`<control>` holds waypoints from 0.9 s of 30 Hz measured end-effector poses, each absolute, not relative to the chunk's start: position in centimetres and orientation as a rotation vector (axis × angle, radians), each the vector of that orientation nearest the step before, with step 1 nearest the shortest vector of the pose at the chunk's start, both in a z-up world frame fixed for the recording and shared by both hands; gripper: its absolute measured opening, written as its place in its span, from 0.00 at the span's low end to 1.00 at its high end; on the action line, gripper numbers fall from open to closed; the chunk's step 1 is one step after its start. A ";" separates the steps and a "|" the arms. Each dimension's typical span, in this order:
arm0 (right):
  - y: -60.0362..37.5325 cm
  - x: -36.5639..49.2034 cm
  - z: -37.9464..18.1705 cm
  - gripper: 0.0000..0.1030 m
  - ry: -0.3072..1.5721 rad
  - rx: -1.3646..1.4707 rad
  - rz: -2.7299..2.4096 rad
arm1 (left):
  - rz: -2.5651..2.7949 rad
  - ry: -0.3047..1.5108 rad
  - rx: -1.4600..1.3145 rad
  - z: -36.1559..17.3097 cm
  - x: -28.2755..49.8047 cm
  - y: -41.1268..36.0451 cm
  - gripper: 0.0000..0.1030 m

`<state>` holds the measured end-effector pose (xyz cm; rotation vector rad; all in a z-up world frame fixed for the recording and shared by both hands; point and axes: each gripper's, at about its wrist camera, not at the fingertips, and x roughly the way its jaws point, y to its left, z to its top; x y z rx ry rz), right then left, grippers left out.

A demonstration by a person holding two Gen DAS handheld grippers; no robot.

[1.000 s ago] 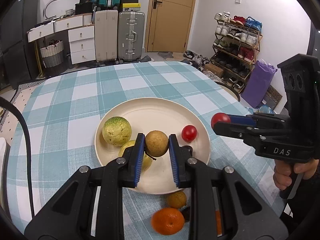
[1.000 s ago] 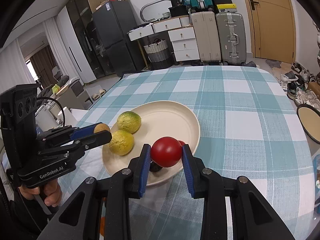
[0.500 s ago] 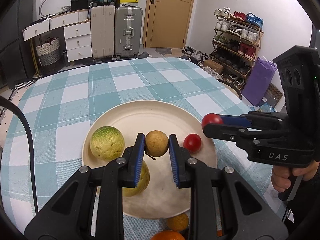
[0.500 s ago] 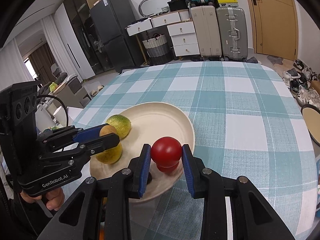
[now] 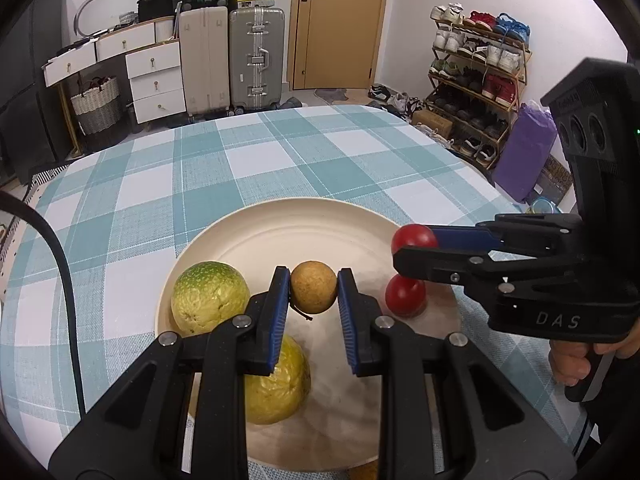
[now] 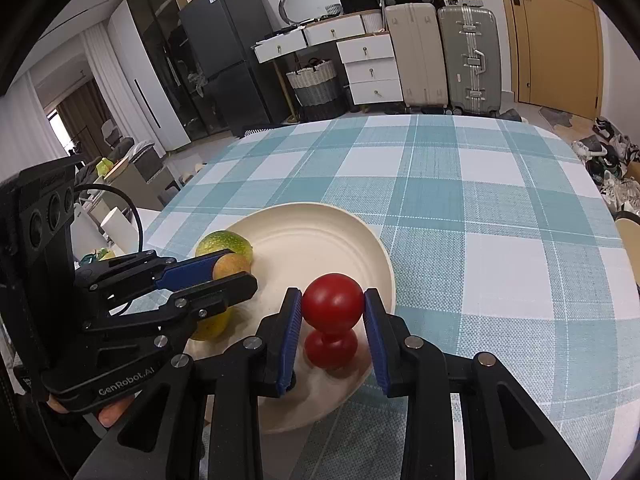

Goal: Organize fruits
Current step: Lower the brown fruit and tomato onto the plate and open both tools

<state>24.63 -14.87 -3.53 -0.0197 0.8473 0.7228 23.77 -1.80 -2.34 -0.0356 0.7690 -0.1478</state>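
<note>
A cream plate [image 5: 304,236] [image 6: 320,236] lies on the checked tablecloth. On it are a green-yellow fruit [image 5: 208,298] [image 6: 224,240], a yellow fruit [image 5: 276,384] and a red tomato [image 5: 404,294] [image 6: 331,349]. My left gripper [image 5: 314,292] [image 6: 236,276] is shut on a small brown round fruit [image 5: 313,287] above the plate's middle. My right gripper [image 6: 332,308] [image 5: 412,244] is shut on a second red tomato [image 6: 332,306] [image 5: 414,236], held just above the tomato on the plate's right side.
The table's far edge [image 5: 280,114] faces suitcases [image 5: 256,60], drawers and a door. A shoe rack [image 5: 476,76] stands to the right. An orange-brown fruit [image 5: 366,472] peeks out at the plate's near edge. A cable [image 5: 64,280] hangs at the left.
Both grippers have moved forward over the plate with their fruits still held. The fruits on the cloth near the plate's front edge have slipped almost out of the left wrist view.
</note>
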 end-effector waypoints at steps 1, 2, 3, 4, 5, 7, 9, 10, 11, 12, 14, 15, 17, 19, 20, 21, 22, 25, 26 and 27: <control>-14.8 24.8 -3.6 0.31 0.849 -0.019 0.724 | -0.148 0.771 -0.035 -2.4 23.8 -1.8 0.21; -14.7 24.9 -3.7 0.31 0.852 -0.020 0.725 | -0.151 0.775 -0.035 -2.5 23.9 -1.8 0.21; -14.6 25.0 -3.8 0.31 0.854 -0.021 0.725 | -0.155 0.781 -0.033 -2.7 24.0 -1.8 0.21; -14.5 25.2 -4.0 0.31 0.857 -0.022 0.726 | -0.154 0.785 -0.030 -2.8 24.0 -1.9 0.21; -14.4 25.3 -4.1 0.31 0.860 -0.024 0.727 | -0.152 0.787 -0.025 -2.9 24.0 -1.9 0.21; -14.1 25.5 -4.3 0.31 0.865 -0.027 0.729 | -0.152 0.791 -0.014 -3.0 24.0 -2.1 0.21; -13.9 25.6 -4.6 0.31 0.870 -0.032 0.730 | -0.149 0.796 0.000 -3.2 24.1 -2.2 0.21; -13.8 25.7 -4.7 0.31 0.870 -0.034 0.730 | -0.149 0.798 0.005 -3.2 24.1 -2.3 0.21; -13.7 25.7 -4.7 0.31 0.871 -0.036 0.730 | -0.149 0.798 0.007 -3.2 24.0 -2.4 0.21; -13.6 25.8 -4.8 0.31 0.872 -0.038 0.730 | -0.148 0.798 0.011 -3.2 24.0 -2.4 0.21; -13.5 25.9 -4.9 0.31 0.873 -0.038 0.728 | -0.146 0.799 0.017 -3.3 24.0 -2.5 0.21; -13.5 26.0 -5.0 0.31 0.875 -0.039 0.725 | -0.146 0.799 0.021 -3.3 24.0 -2.6 0.21; -13.5 26.1 -5.1 0.31 0.881 -0.038 0.724 | -0.153 0.799 0.025 -3.3 23.9 -2.7 0.21; -13.4 26.2 -5.2 0.31 0.880 -0.040 0.724 | -0.152 0.797 0.023 -3.3 23.9 -2.7 0.21; -13.5 26.2 -5.2 0.31 0.881 -0.041 0.724 | -0.155 0.796 0.017 -3.3 23.9 -2.7 0.21; -13.5 26.2 -5.2 0.31 0.883 -0.041 0.724 | -0.156 0.797 0.013 -3.3 24.0 -2.6 0.21; -13.5 26.1 -5.2 0.31 0.881 -0.040 0.723 | -0.156 0.798 0.014 -3.2 24.0 -2.6 0.21; -13.5 26.2 -5.2 0.32 0.883 -0.042 0.712 | -0.156 0.800 0.001 -3.2 24.0 -2.5 0.21; -13.6 26.1 -5.2 0.32 0.879 -0.038 0.710 | -0.159 0.802 -0.011 -3.2 23.9 -2.3 0.21; -13.8 26.0 -5.1 0.33 0.875 -0.034 0.709 | -0.160 0.804 -0.025 -3.1 23.8 -2.0 0.21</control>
